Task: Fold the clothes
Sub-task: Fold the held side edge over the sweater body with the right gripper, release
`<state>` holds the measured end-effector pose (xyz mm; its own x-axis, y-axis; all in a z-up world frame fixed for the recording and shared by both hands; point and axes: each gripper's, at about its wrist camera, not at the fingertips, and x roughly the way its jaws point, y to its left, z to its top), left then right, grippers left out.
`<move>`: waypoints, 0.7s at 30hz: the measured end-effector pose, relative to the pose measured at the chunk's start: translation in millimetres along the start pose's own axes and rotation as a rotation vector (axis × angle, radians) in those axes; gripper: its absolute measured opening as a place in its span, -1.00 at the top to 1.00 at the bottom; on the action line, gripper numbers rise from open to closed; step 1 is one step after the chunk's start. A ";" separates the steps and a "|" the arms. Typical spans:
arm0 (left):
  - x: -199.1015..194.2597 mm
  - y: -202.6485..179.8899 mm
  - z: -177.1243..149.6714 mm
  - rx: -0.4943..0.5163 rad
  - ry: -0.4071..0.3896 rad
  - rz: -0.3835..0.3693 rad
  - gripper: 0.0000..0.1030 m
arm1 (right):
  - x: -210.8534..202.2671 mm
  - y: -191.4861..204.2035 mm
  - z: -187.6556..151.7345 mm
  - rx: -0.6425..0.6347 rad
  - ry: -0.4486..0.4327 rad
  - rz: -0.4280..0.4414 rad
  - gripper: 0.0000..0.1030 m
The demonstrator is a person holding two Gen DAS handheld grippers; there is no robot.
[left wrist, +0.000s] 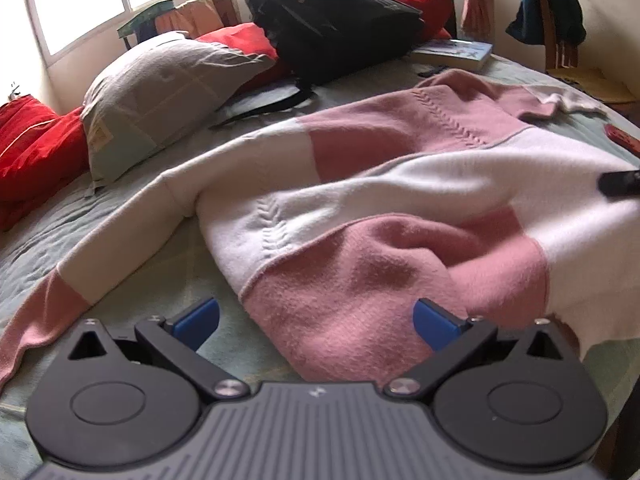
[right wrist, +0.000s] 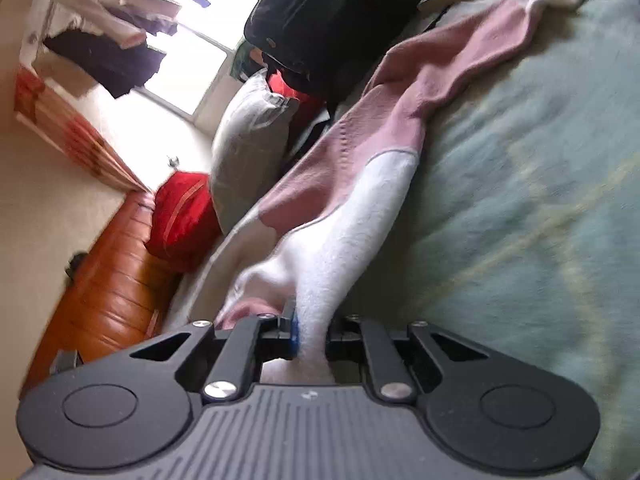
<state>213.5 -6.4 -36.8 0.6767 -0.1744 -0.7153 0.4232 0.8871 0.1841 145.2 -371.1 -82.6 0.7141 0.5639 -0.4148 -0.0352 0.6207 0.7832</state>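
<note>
Pink-and-white sweater [left wrist: 360, 208] lies spread on the bed [left wrist: 120, 248], 1 sleeve out left. Right claw [right wrist: 310, 332] pinches the right white edge, apparently for a fold. Left claw [left wrist: 316, 320] gapes empty over the near hem, probably waiting.

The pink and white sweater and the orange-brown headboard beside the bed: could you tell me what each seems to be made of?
The sweater looks like a soft knitted wool or fleecy blend, matte: fuzzy nap, a cable-like stitch line, limp folds where the right gripper pinches it. The headboard looks like padded leather or vinyl: glossy highlights and stitched horizontal panels. Real or imitation leather cannot be told.
</note>
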 end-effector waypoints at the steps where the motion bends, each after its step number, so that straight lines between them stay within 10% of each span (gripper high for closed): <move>1: -0.8 -1.3 0.0 0.004 -0.001 -0.002 -0.99 | -7.0 0.5 0.9 -0.006 0.009 -0.012 0.79; 13: -6.7 -6.1 -2.3 -0.008 0.013 -0.046 -0.99 | -54.9 -17.5 -6.9 -0.089 0.029 -0.232 0.68; 21: -14.7 19.4 -16.5 -0.155 0.049 -0.092 -0.99 | -41.0 41.6 -8.6 -0.325 0.022 -0.212 -0.50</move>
<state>201.8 20.4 -33.9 0.6080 -0.2401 -0.7568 0.3817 0.9242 0.0135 108.4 -363.7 -37.0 0.7142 0.4136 -0.5647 -0.1103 0.8632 0.4927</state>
